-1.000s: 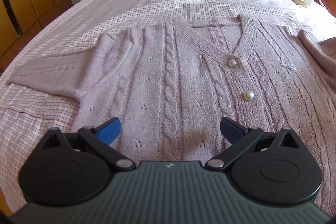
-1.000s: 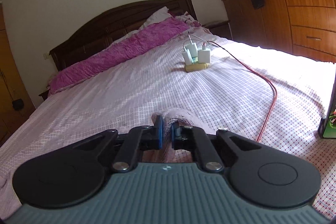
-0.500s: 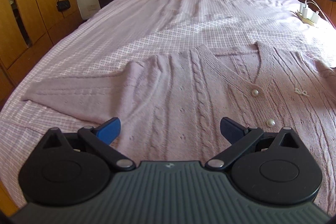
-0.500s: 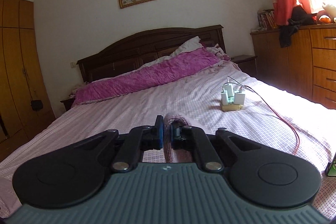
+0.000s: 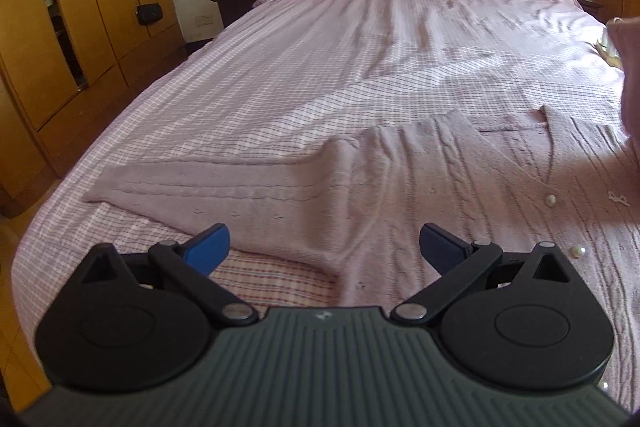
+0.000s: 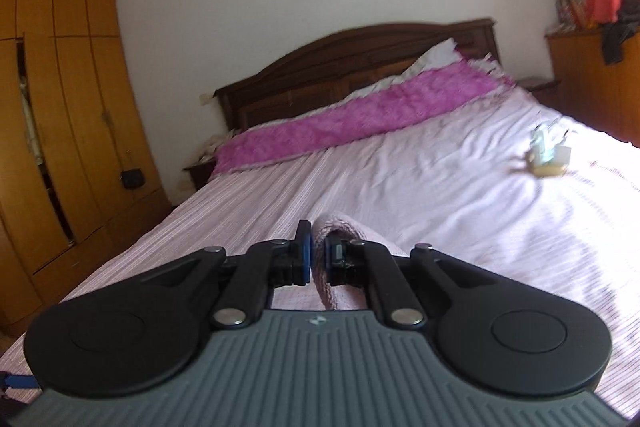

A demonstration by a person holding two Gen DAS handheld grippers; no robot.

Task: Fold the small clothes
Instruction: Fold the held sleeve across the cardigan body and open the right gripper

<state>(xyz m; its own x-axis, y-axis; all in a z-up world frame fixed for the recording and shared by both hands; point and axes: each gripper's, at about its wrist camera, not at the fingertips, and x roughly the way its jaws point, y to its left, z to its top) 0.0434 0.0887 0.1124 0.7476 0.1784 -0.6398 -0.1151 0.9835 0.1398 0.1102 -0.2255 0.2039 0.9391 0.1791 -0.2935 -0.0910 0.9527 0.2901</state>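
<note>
- Since a second ago, the left hand-held gripper (image 5: 324, 243) has drawn back and swung toward the near sleeve (image 5: 224, 183), while the right hand-held gripper (image 6: 318, 259) has lifted its pinched cloth higher.
- Lilac cardigan (image 5: 420, 195) lies spread, front up, on the checked bed sheet (image 5: 320, 67); the near sleeve lies stretched out flat on the sheet.
- Left jaws stand wide apart, holding nothing, above the armpit crease.
- Right jaws are clamped on the far sleeve (image 6: 334, 263), raised off the bed.
- Risk, as I judge it: carrying the raised sleeve across could drag the body askew, since nothing pins it.
- Pearl buttons (image 5: 551, 200) may snag the knit.
</note>
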